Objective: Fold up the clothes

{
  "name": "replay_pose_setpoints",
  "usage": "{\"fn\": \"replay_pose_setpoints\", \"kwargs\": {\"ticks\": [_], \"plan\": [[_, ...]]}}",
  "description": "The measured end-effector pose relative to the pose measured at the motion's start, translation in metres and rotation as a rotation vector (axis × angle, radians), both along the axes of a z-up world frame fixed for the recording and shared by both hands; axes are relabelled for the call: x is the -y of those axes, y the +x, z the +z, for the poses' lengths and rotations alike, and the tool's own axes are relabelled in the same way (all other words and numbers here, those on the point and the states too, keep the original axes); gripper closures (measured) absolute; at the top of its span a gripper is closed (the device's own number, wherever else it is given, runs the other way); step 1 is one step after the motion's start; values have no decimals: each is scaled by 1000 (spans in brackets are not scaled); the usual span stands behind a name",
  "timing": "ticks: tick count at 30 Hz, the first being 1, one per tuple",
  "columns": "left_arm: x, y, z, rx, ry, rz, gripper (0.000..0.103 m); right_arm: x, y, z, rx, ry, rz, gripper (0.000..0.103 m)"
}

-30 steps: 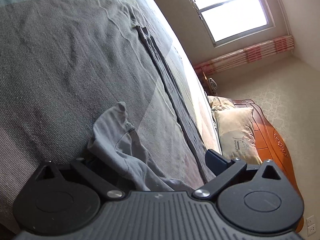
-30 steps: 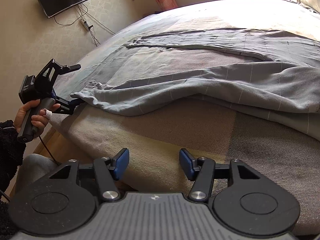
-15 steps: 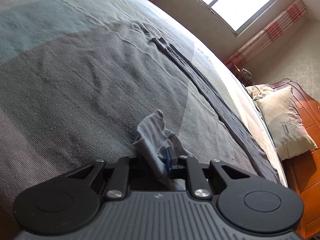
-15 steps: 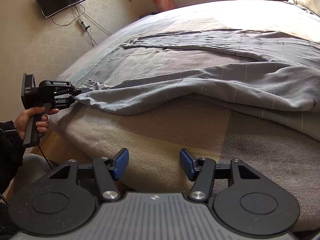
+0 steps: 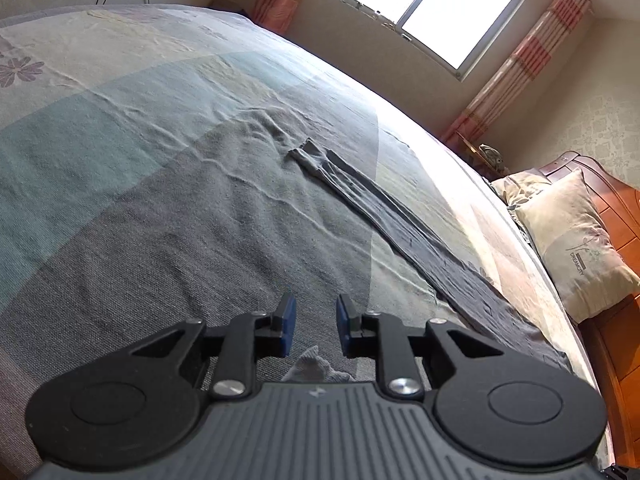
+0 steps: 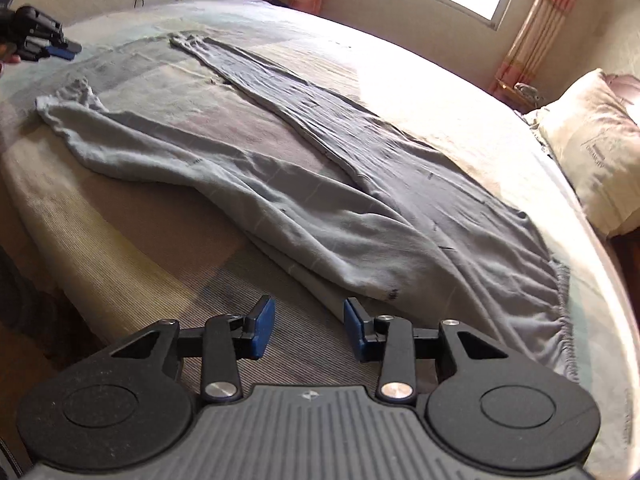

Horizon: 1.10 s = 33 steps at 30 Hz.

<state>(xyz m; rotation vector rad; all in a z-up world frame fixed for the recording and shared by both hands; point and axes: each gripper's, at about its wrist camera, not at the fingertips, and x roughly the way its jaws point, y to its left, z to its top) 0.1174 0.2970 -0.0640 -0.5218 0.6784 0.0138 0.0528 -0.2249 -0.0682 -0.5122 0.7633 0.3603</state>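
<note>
Grey trousers (image 6: 320,176) lie spread on the bed (image 6: 420,92), legs apart in a V. Waistband sits at the near right edge of the bed in the right wrist view, gathered and wrinkled. Far leg runs flat and straight toward the far left corner. Near leg is rumpled, with a raised fold along it; its cuff (image 6: 68,100) lies loose on the cover at left, a little bunched.

Left gripper (image 5: 313,330): jaws have just been opening, now partly spread, nothing between the pads. In the left wrist view a scrap of grey cloth shows just below and behind the jaws, free of them; probably the near cuff. From the right wrist view this gripper hangs in the air at the far left, clear of the trousers.

Right gripper (image 6: 309,328): jaws have just been closing, now partly spread, empty. It hovers over bare cover just short of the near edge of the trousers at the hip; pads touch no cloth.

Progress, as a judgement: early. Trousers are laid out roughly lengthwise, which is preparation only. No fold is made: legs are not stacked one on the other and the length is not halved.

Left to do: smooth the near leg, bring one leg over the other, then fold along the length. A pillow (image 6: 592,148) sits at the head of the bed, well apart from the work.
</note>
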Motion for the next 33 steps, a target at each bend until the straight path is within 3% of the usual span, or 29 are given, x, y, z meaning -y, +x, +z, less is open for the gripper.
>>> {"fn": "replay_pose_setpoints", "kwargs": {"ticks": [2,3,9,10,12,17,22,25,29,33], "plan": [[21,-3,2,-27,57,-56,37,13,3,-9,4,-136,17,65],[31,-4,4,-40,85,-84,34,18,4,-12,-2,-171,24,70],[124,-20,19,-52,364,-319,23,24,16,-30,-3,-285,94,81],[138,-24,20,-49,389,-357,23,21,17,-34,2,-302,117,83],[162,-30,21,-45,430,-422,23,16,17,-38,8,-337,161,99],[201,-40,18,-67,553,-516,22,25,7,-21,-14,-317,247,101],[205,-42,17,-100,579,-532,22,55,-15,13,-90,-219,323,101],[198,-41,18,-117,575,-509,22,68,-14,19,-124,-203,304,100],[185,-40,18,-145,542,-456,18,61,-16,23,-78,-182,288,99],[161,-38,15,-183,449,-359,16,31,-22,25,-33,-116,337,90]]}}
